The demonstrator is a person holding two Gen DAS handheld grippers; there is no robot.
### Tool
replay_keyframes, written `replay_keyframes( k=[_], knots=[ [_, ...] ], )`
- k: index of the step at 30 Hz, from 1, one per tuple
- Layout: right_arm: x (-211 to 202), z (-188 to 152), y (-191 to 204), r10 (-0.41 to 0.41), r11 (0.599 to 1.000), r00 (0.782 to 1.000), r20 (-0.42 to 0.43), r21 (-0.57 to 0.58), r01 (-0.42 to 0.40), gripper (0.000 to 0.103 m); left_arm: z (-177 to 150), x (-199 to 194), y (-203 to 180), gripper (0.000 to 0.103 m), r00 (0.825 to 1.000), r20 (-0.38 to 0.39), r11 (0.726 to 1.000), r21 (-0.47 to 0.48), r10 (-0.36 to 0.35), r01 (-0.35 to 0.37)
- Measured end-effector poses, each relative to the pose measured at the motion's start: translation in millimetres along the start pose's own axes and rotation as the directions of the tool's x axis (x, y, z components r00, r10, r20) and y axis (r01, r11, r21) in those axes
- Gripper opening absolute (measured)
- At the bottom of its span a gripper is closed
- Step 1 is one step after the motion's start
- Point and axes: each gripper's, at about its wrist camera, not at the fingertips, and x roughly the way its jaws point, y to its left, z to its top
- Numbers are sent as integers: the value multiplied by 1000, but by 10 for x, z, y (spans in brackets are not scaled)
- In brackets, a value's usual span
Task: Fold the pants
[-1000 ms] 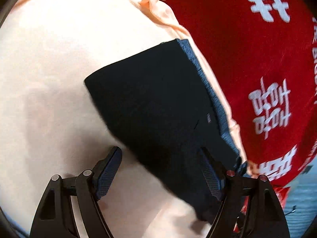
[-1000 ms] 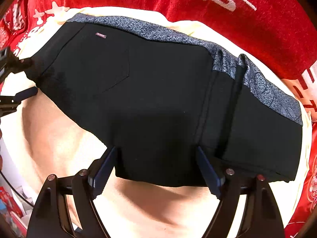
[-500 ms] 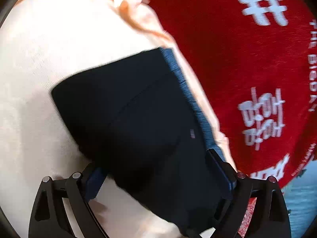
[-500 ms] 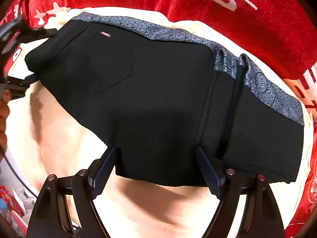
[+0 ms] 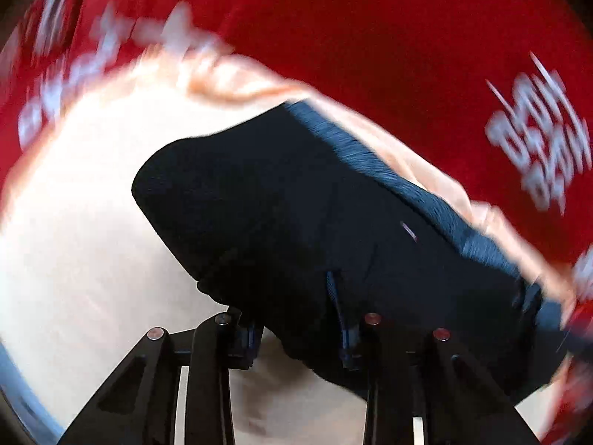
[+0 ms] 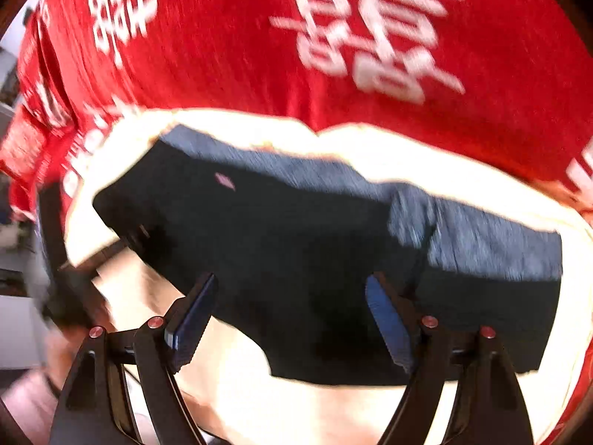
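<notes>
Left gripper (image 5: pixel 296 328) clamped on the near edge of the folded black pants (image 5: pixel 304 215), pants lying on a cream cloth (image 5: pixel 81 230) over red printed fabric (image 5: pixel 389 29), right gripper (image 6: pixel 285 319) spread apart, straddling the pants' (image 6: pixel 296 244) near edge, frames blurred.

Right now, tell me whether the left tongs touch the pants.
Touching: the left wrist view shows the left tongs closed on the black pants, fabric bunched between the fingers.

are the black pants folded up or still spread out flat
Folded. The black pants form a compact block on the cream cloth, no legs stretched out, patterned waistband along the far edge. How many layers: cannot tell.
</notes>
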Motion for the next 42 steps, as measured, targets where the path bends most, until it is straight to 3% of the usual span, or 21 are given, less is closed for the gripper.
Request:
replay_keyframes(
  k=[2, 6, 9, 13, 17, 21, 23, 26, 27, 32, 35, 42],
  knots=[
    [34, 270, 100, 68, 998, 997, -34, -11, -68, 84, -76, -83, -201, 33, 997, 57, 991, 120, 52, -58],
    [218, 710, 497, 179, 981, 973, -143, -44, -187, 85, -251, -143, -484, 33, 982, 150, 942, 296, 117, -158],
    [505, 942, 989, 186, 966, 948, -258, -130, -224, 85, -324, -138, -576, 33, 973, 182, 915, 353, 139, -197],
    [685, 1144, 1613, 187, 938, 924, -334, -219, -268, 86, -363, -134, -605, 33, 969, 195, 901, 378, 148, -214],
    [1156, 1190, 2028, 115, 929, 865, -488, -255, -267, 87, -415, -177, -612, 33, 966, 209, 891, 393, 153, -226],
    [1534, 1003, 2130, -21, 925, 824, -567, -323, -199, 87, -456, -199, -658, 33, 961, 225, 882, 404, 162, -243],
    [1641, 945, 2098, -71, 920, 816, -574, -354, -169, 84, -470, -223, -678, 33, 959, 232, 879, 406, 164, -249],
    [1621, 924, 1962, -51, 932, 817, -575, -321, -168, 29, -486, -253, -743, 33, 961, 223, 875, 417, 166, -248],
    [1540, 936, 1890, -13, 937, 829, -559, -296, -185, 20, -482, -253, -757, 33, 962, 217, 874, 420, 165, -244],
    [1110, 877, 1583, 98, 933, 877, -470, -262, -245, 18, -514, -459, -1044, 33, 959, 251, 846, 474, 134, -242],
    [765, 844, 1318, 214, 931, 890, -402, -192, -311, 18, -535, -665, -1248, 33, 957, 273, 836, 498, 102, -231],
    [-114, 673, 374, 416, 897, 882, -221, -61, -439, 18, -711, -1172, -1925, 33, 945, 326, 784, 585, 8, -208]
  ],
)
